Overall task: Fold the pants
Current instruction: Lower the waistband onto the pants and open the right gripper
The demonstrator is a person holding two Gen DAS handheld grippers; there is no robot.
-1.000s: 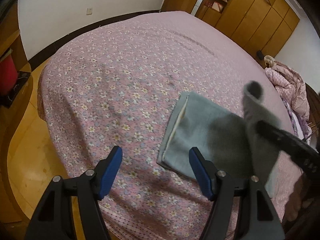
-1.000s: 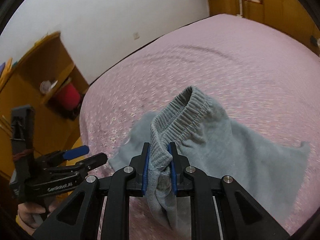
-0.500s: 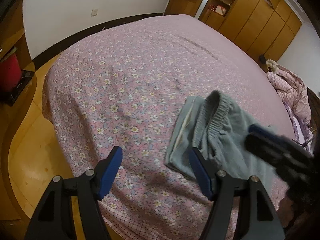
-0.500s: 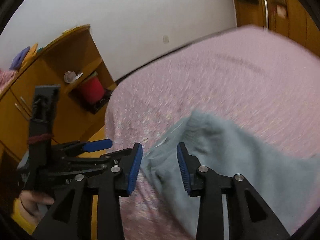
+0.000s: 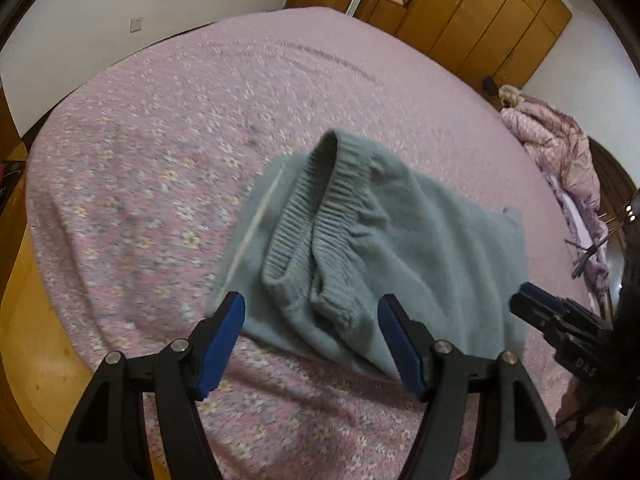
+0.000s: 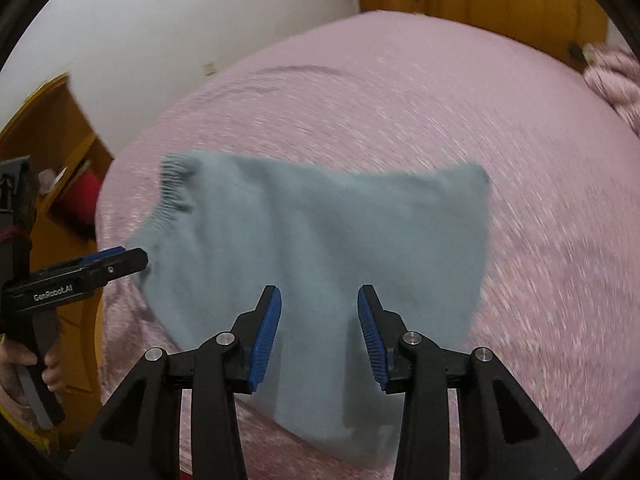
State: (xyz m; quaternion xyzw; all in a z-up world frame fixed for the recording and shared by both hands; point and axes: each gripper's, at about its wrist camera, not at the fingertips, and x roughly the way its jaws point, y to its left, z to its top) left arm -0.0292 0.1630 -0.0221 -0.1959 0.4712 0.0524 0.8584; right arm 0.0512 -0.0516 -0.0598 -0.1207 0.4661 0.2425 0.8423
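Observation:
Grey-blue pants [image 5: 420,248] lie folded on the pink flowered bed [image 5: 168,128], ribbed waistband [image 5: 316,200] on top and turned toward the left wrist view. My left gripper [image 5: 312,336] is open just above the near edge of the cloth, nothing between its blue pads. My right gripper [image 6: 318,332] is open too, hovering over the pants [image 6: 320,240] without holding them. The right gripper [image 5: 560,320] also shows at the far right of the left wrist view, and the left gripper [image 6: 116,262] at the left of the right wrist view, held by a hand [image 6: 24,364].
Wooden wardrobes [image 5: 472,16] line the far wall. A pink quilted jacket [image 5: 556,140] lies at the bed's right side. A wooden shelf unit with a red object [image 6: 80,196] stands left of the bed, and wooden floor [image 5: 32,360] runs along the bed's near edge.
My right gripper opened and let go of the waistband, which dropped onto the folded pants, then drew back. My left gripper moved in closer over the cloth.

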